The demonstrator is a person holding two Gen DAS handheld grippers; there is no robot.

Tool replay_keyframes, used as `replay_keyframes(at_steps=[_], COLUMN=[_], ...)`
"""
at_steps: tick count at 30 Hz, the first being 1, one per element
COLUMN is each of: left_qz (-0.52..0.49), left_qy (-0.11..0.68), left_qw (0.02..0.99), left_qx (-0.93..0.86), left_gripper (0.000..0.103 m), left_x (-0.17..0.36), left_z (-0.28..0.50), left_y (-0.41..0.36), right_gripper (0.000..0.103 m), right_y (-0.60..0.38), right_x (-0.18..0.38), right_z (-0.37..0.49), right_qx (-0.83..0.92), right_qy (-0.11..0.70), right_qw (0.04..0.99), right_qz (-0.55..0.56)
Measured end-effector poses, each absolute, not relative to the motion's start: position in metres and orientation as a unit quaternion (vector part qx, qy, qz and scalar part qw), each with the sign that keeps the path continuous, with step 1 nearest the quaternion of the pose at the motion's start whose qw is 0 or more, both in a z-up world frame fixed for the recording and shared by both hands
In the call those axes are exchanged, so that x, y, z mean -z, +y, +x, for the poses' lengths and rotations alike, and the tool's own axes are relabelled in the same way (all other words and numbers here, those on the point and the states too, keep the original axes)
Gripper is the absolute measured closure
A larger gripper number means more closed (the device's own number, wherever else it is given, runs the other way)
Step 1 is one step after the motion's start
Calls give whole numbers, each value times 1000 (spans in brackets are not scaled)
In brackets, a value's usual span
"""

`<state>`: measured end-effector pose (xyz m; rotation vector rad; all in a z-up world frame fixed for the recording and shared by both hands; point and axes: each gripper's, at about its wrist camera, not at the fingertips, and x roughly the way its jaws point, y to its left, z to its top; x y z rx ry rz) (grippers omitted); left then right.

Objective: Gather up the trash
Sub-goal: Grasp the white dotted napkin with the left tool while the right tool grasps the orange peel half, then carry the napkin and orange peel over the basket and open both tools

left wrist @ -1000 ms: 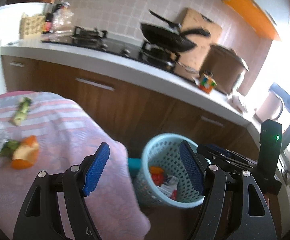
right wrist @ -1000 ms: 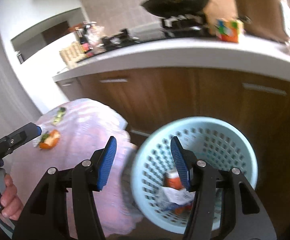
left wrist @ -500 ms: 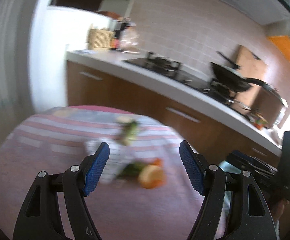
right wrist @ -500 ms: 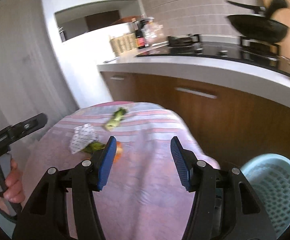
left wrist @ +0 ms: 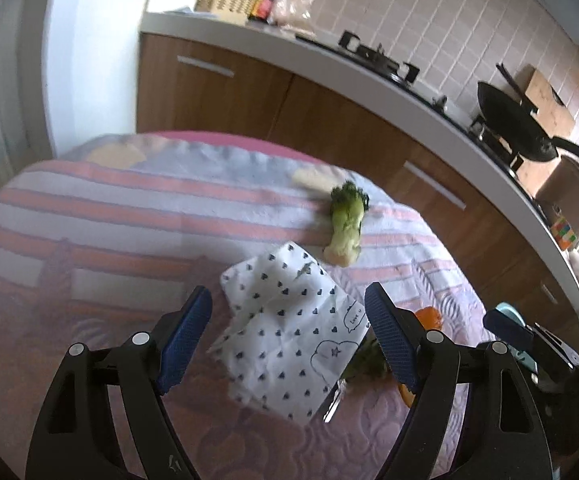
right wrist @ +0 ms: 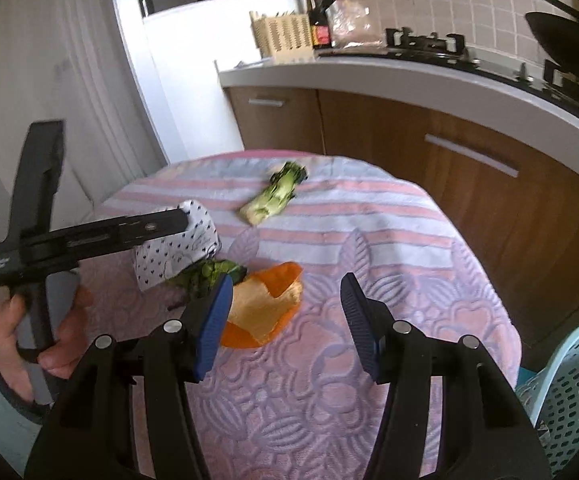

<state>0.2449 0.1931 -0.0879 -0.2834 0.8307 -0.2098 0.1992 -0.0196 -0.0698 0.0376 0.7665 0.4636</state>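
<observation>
Only the right wrist view shows the orange peel whole: it lies on the round table just beyond the right gripper, touching a clump of green leaves. From the left wrist view that peel is a sliver behind the gripper's right finger, and the leaves are mostly hidden by the same finger. The right wrist view also shows the pale blue perforated basket, standing off the table's right edge, low at the frame's right border.

The left wrist view gives the clearest look at the heart-printed paper wrapper, which lies flat between the spread fingers of the left gripper, near the middle of the table. In the right wrist view the wrapper is partly covered by the left gripper's body. A broccoli stalk lies beyond the wrapper toward the table's far edge, well apart from the peel; the right wrist view shows it too.

The left gripper hovers over the wrapper, its blue-padded fingers wide apart and holding nothing. The person's left hand wraps its handle, the tool pointing right across the table. The right gripper's fingers are likewise spread and empty, aimed down at the table with the peel beside its left pad.
</observation>
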Motion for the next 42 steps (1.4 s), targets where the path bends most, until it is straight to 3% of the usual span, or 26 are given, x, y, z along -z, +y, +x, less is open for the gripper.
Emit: replay_keyframes(at_steps=[1,4,6,10,23,25,26,30,42], left_qz=[-136,-121,-118,-151,-219,-218,-217,-212,-159], left_qy=[403,415,411,387,317,316,315,307,291], left_qw=[900,897,900,905,918,918,919,922,931], left_qx=[100,94,85,91,97,98,97,100,153], left_gripper=[34,65,72,95,98,98,98,98,98], left_x=[91,98,98,92,64,63,64,61,26], left_z=[246,248,245,237,216,216,216,213,190], left_y=[191,186,186,199,242,241,242,242,184], right_gripper=[50,50,48,46,43,63,80,94,98], right_y=[-17,-10,-8,-4,13,17,19,14,-47], right_x=[72,81,88,97,107,106,108,106,60], right_z=[199,197,194,194,225,222,220,213,175], right_qx=[-226,-228,-231,-233,-213,-221,-217,-223,-189], right_qy=[375,399,412,431,451,447,449,441,399], right_qw=[899,888,881,872,866,866,866,869,895], right_qz=[14,8,13,27,37,28,18,27,61])
